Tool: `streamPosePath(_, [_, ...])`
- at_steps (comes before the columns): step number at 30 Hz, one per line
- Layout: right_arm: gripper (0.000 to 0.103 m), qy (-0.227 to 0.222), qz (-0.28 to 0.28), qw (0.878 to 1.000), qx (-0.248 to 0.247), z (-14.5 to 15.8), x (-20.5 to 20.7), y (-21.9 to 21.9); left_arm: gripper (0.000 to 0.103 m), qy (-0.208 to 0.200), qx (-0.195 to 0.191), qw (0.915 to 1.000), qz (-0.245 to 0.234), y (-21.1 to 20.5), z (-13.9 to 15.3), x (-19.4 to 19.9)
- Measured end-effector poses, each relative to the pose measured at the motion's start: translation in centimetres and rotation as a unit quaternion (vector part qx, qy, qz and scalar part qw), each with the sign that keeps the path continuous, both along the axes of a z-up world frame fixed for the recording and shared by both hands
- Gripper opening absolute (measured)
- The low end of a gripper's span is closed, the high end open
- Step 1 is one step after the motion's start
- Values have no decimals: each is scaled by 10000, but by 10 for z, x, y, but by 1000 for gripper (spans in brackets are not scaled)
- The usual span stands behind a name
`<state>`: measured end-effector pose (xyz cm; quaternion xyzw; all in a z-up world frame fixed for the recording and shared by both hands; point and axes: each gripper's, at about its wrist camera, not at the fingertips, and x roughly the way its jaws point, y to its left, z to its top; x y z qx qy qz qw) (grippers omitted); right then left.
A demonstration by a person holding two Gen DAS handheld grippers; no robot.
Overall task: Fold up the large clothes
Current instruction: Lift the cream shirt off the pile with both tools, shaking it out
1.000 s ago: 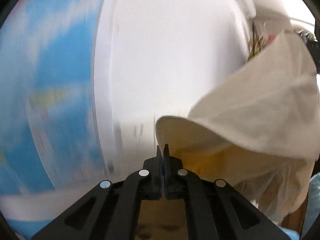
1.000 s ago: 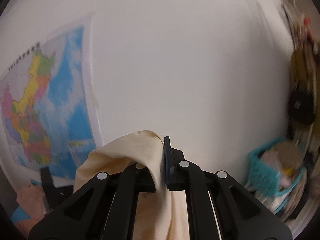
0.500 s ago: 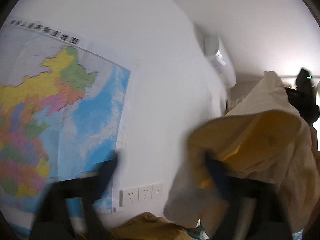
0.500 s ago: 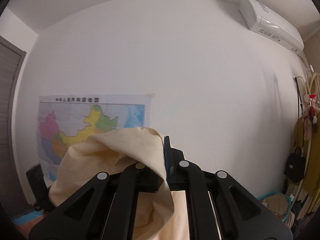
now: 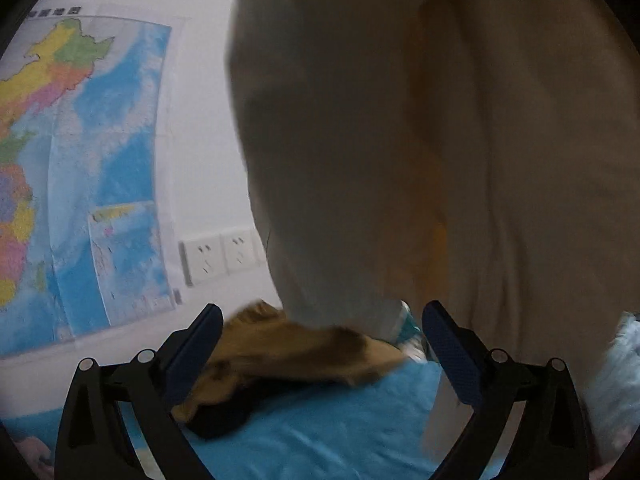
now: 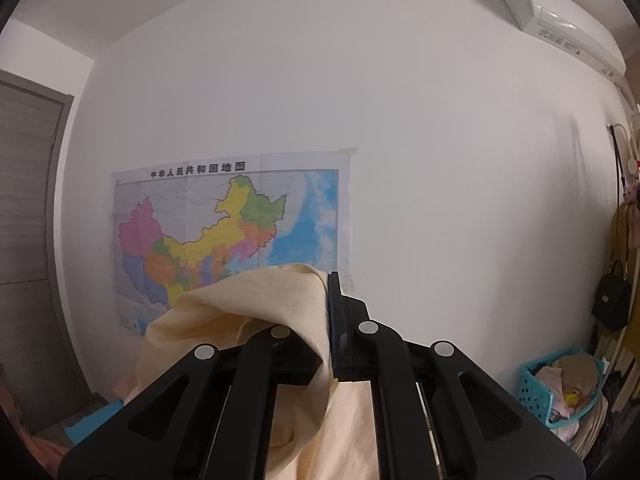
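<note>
A large cream garment [image 5: 420,140] hangs down in front of the left wrist view and fills its upper right. My left gripper [image 5: 320,344] is low in that view with its jaws opening wide; no cloth is pinched between the pads, and the garment's lower edge hangs just beyond them. In the right wrist view my right gripper [image 6: 330,320] is held up high and shut on a fold of the same cream garment [image 6: 256,312], which drapes over its left finger and falls down out of view.
A tan and dark garment [image 5: 280,360] lies on a blue bed cover [image 5: 320,432]. A coloured wall map [image 6: 228,236] and wall sockets [image 5: 220,256] are on the white wall. A teal laundry basket [image 6: 560,388], hanging bags [image 6: 612,300] and an air conditioner [image 6: 556,20] are at right.
My left gripper let go of the cream garment, opened wide and dropped toward the bed. My right gripper rose with the cloth still pinched.
</note>
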<state>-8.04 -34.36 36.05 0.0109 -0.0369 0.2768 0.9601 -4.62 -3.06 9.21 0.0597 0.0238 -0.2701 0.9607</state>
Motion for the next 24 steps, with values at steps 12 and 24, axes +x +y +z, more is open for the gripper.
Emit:
streamPosePath(12, [5,268,-176,9991,261,-19,-12,-36,3,-361,-959,9947,-8,53,66,17])
streamPosePath(24, [6,685,733,9946,270,-64,-61,-36,3,-859,-306,9879,1251,158,147,-150])
